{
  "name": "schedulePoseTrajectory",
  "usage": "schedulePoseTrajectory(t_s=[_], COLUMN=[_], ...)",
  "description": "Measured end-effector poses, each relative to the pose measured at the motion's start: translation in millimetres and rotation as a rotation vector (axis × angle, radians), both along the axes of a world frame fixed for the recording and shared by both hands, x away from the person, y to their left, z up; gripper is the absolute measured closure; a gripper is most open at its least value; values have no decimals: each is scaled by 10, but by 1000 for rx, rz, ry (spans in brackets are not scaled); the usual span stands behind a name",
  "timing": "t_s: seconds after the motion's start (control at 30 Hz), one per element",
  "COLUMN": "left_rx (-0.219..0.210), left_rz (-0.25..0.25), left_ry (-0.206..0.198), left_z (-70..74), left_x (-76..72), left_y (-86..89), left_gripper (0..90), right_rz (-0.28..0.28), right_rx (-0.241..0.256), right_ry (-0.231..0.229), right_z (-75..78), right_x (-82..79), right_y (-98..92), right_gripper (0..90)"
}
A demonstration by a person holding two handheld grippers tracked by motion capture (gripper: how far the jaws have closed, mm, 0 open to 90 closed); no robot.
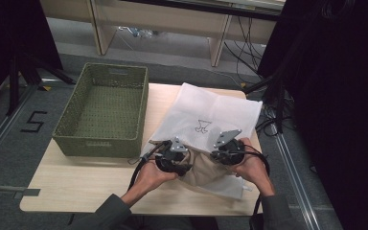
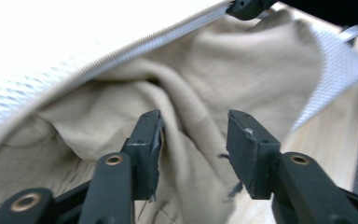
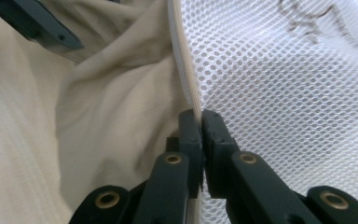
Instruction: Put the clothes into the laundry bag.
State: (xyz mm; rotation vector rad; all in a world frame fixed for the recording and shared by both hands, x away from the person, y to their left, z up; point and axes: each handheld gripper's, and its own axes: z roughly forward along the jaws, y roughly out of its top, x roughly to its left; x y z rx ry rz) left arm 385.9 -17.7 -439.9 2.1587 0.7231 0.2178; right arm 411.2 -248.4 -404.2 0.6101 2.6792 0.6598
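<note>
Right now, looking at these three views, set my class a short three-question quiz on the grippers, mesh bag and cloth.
1. True or false: the right gripper is shut on the zip edge of the white mesh bag.
2. The left gripper is: A open over the beige cloth; B shut on the cloth; C inside the green basket.
3. Which side of the table holds the basket, by the high view?

Key: 1 true; 2 A; 3 the left.
</note>
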Motion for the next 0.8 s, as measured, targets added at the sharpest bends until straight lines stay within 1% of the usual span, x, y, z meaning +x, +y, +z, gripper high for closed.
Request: schedulePoseTrajectory(t_s=[0.03,0.07,0.1,0.13,0.17,0.2,0.23,0.27,0.3,0.33,0.37,0.4,0.43,0.47,0.5,0.53,0.57,0.6,0.63,0.67,0.7,0.73,0.77,0.8], left_rx=[0,-14,-14,-12,-11,-2,10,33,43,43,43,47,42,54,54,55,55,48,48,50,50,49,47,20], left_rz=[0,-22,-22,-44,-63,-87,-96,-101,-100,-100,-109,-114,-111,-101,-101,-75,-75,-51,-51,-14,-14,9,30,80], left_ry=[0,-5,-5,-3,8,37,34,29,31,31,54,66,82,84,84,65,65,57,57,39,39,27,12,-3], left_z=[0,82,82,110,110,77,47,14,-24,-24,-86,-125,-156,-217,-217,-283,-283,-339,-339,-382,-382,-398,-405,-403], left_x=[0,-62,-62,-104,-139,-188,-207,-211,-209,-209,-203,-193,-191,-165,-165,-125,-125,-69,-69,-23,-23,13,49,124], left_y=[0,2,2,-17,-47,-114,-161,-204,-251,-251,-327,-370,-404,-461,-461,-505,-505,-529,-529,-561,-561,-574,-575,-563], left_gripper=[541,539,534,531,531,519,511,501,486,468,468,452,440,440,448,519,571,656,724,786,844,844,891,895], right_rz=[0,2,2,15,15,13,21,25,19,19,16,20,21,20,20,22,22,11,11,18,18,13,15,28], right_rx=[0,9,9,12,12,25,26,39,43,43,48,50,50,54,54,55,55,59,59,66,66,68,71,75], right_ry=[0,-3,-3,-10,-10,-5,-9,-7,2,2,8,10,14,18,18,26,26,36,36,42,42,48,49,47], right_z=[0,88,88,148,148,184,190,197,204,204,207,206,198,194,194,187,187,182,182,183,183,185,188,192], right_x=[0,-23,-23,-29,-29,-40,-39,-37,-43,-43,-43,-41,-39,-40,-40,-35,-35,-40,-40,-39,-39,-44,-45,-42], right_y=[0,-18,-18,-22,-22,-24,-25,-31,-36,-36,-41,-49,-53,-55,-55,-62,-62,-65,-65,-67,-67,-67,-67,-70], right_gripper=[883,883,883,883,883,884,884,883,884,884,883,884,883,883,883,883,883,883,883,883,883,883,884,884])
